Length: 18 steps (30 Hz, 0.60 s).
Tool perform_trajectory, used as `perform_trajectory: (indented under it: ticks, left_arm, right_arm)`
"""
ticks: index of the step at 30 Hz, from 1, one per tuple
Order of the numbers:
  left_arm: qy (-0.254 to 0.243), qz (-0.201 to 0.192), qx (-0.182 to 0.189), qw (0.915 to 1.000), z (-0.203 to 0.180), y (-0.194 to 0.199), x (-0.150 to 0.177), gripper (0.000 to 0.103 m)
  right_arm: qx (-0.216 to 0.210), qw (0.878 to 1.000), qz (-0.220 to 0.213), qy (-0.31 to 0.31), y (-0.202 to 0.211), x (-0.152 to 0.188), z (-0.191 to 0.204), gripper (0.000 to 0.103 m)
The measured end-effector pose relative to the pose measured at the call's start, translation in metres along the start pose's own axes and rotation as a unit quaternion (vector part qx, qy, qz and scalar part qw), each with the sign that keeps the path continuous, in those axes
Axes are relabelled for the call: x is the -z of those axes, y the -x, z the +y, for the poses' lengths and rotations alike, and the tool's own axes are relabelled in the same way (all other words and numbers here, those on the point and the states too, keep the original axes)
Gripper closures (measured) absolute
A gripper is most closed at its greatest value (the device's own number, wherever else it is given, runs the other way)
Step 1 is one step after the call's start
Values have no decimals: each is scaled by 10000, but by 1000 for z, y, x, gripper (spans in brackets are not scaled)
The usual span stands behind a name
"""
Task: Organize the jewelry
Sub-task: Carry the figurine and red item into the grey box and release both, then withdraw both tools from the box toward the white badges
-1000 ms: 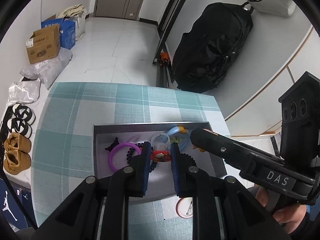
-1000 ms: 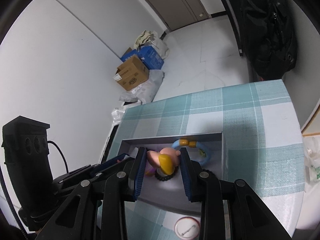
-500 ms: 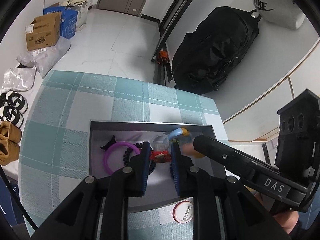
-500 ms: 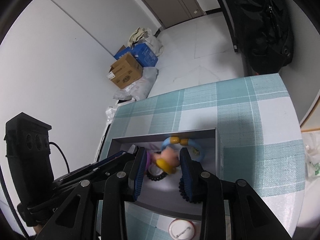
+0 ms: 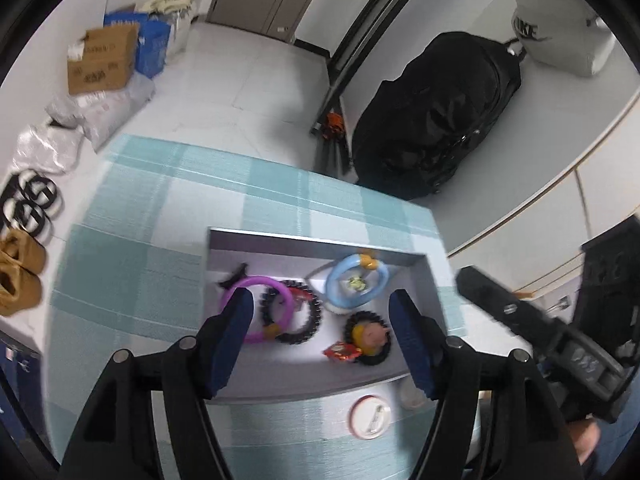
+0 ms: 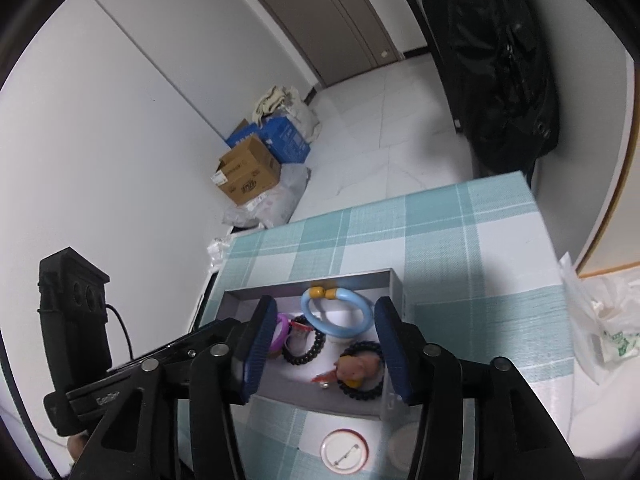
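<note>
A grey tray [image 5: 316,242] on the teal checked cloth holds a purple ring [image 5: 256,308], a black beaded bracelet [image 5: 298,314], a blue ring [image 5: 356,282], a black hair tie with a doll charm [image 5: 368,338] and a small red piece [image 5: 342,352]. Above the tray's near side my left gripper [image 5: 322,314] is opening, with nothing between its pads. My right gripper [image 6: 325,320] is opening too, empty, over the same tray [image 6: 304,283]. Below it lie the hair tie [image 6: 360,368] and the blue ring [image 6: 336,314].
A white round badge [image 5: 370,416] lies on the cloth just in front of the tray, also seen as the badge [image 6: 344,454]. A plastic bag [image 6: 600,332] sits off the table's right. On the floor are a black bag [image 5: 436,120], cardboard boxes [image 5: 100,60] and shoes [image 5: 18,276].
Both grippers' jaws have spread apart. The red piece left the left jaws and the doll-charm hair tie left the right jaws; both now lie in the tray.
</note>
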<state>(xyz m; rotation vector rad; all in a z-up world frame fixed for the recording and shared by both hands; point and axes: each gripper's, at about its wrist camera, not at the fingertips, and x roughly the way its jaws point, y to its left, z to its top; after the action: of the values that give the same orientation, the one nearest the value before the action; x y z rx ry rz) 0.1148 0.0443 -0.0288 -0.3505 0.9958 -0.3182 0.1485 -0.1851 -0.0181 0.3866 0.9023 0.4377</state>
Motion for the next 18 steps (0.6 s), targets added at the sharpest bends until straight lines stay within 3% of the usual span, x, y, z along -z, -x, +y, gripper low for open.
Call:
perform_trajectory:
  ticks: [9, 12, 18]
  left_arm:
    - [-554, -251, -461, 9971, -17, 10, 12, 37]
    - [-736, -271, -492, 9957, -25, 11, 20, 37]
    - [-1194, -549, -652, 9892, -42, 21, 41, 37]
  right_arm:
    - [160, 9995, -180, 222, 14, 5, -6, 39]
    - [263, 9989, -232, 297, 20, 7, -8, 31]
    - [466, 9984, -155, 280, 32, 22, -18, 24]
